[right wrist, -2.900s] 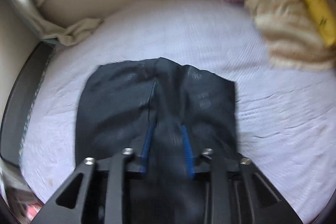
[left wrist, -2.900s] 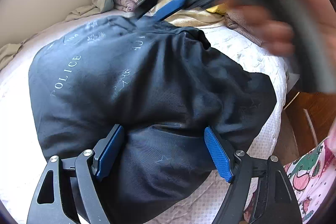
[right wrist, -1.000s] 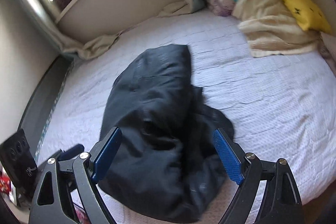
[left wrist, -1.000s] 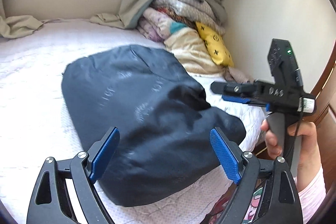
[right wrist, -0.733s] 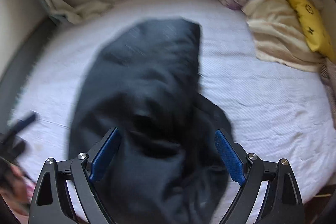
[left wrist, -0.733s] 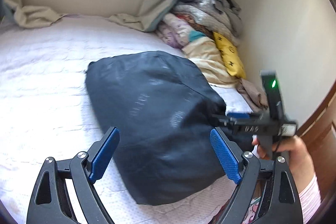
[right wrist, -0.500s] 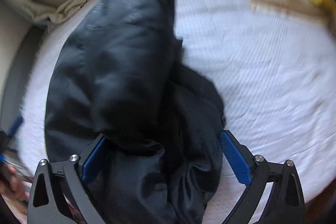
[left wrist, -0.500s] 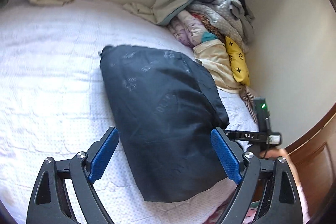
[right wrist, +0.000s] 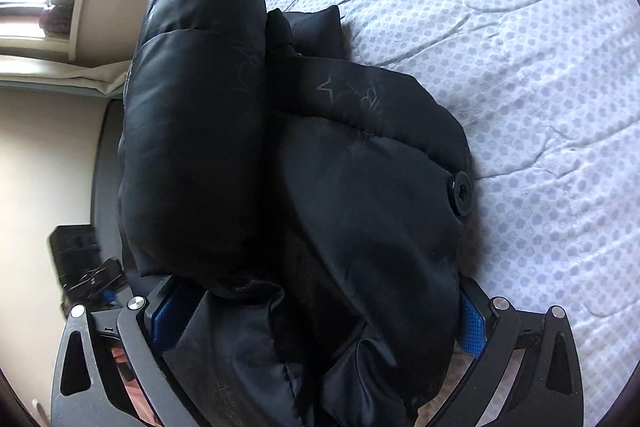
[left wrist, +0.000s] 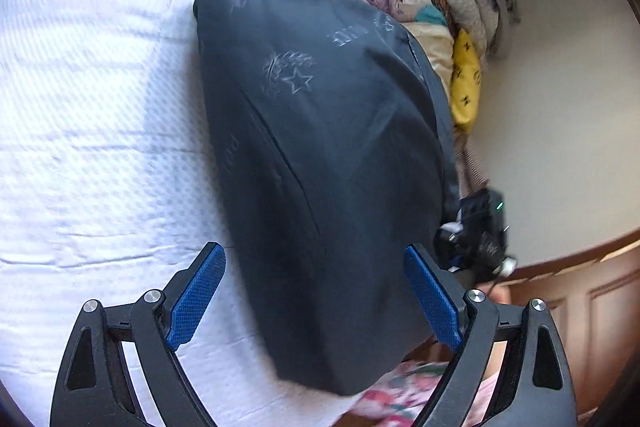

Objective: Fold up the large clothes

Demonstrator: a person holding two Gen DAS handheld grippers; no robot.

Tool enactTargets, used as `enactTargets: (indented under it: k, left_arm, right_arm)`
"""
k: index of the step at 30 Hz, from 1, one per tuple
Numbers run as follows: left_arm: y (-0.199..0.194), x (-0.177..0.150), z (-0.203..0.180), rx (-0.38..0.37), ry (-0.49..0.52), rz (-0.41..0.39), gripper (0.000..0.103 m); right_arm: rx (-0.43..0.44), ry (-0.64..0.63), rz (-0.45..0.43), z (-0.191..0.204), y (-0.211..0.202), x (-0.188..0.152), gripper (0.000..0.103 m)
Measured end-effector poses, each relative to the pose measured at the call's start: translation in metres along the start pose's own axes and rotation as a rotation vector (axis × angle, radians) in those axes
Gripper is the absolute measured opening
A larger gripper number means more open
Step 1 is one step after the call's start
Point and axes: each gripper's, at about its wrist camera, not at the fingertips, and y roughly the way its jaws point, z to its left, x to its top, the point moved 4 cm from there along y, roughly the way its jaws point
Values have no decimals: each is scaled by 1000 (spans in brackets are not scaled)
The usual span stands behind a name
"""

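Note:
A dark puffy jacket (left wrist: pixel 320 147) with faint star and "POLICE" prints lies bundled on the white quilted bed (left wrist: pixel 80 107). My left gripper (left wrist: pixel 316 297) hovers over its near end, jaws wide and open, blue pads clear of the cloth on both sides. From the right wrist the jacket (right wrist: pixel 340 207) looks black, with a folded sleeve on the left and a round button at the right edge. My right gripper (right wrist: pixel 320 319) straddles that bulk, open at its widest. Loose fabric lies over both pads, so contact is unclear. The right gripper's body (left wrist: pixel 480 239) shows past the jacket's far side.
Stacked bedding with a yellow pillow (left wrist: pixel 466 83) stands against the wall beyond the jacket. A wooden panel (left wrist: pixel 580 287) lies right of the bed. The person's patterned clothing (left wrist: pixel 400 391) shows at the bed's near edge. A window sill (right wrist: pixel 36 39) is at the left.
Both grippers have come down close to the jacket and rolled. The right gripper, earlier shut on the fabric, has let go and opened wide around the bundle.

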Motion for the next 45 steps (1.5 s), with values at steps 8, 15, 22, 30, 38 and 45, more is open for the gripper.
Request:
enactTargets:
  k: [8,15,22,30,38,45]
  left_arm:
    - [30,6,-2,12,46,13,103]
    - [49,8,5,-36,7,-35,103]
    - [49,9,-11,25,64,-76,96]
    - [12,19,-29,31,127,-165,84]
    - [-49,26,-20,37,148,-279,84]
    - [-111,33,12,64,125,-395,84]
  right_arm:
    - [62,-26,7,-8,8,10,103]
    - [95,-66,8,1,27,17,103]
    - [177,-86,17,19,50,22,87]
    - [248,-91,-15,35,54,24,69]
    - [301,-180,-50,89,61,31,68]
    - [361,-250,-51,145,97,48,68]
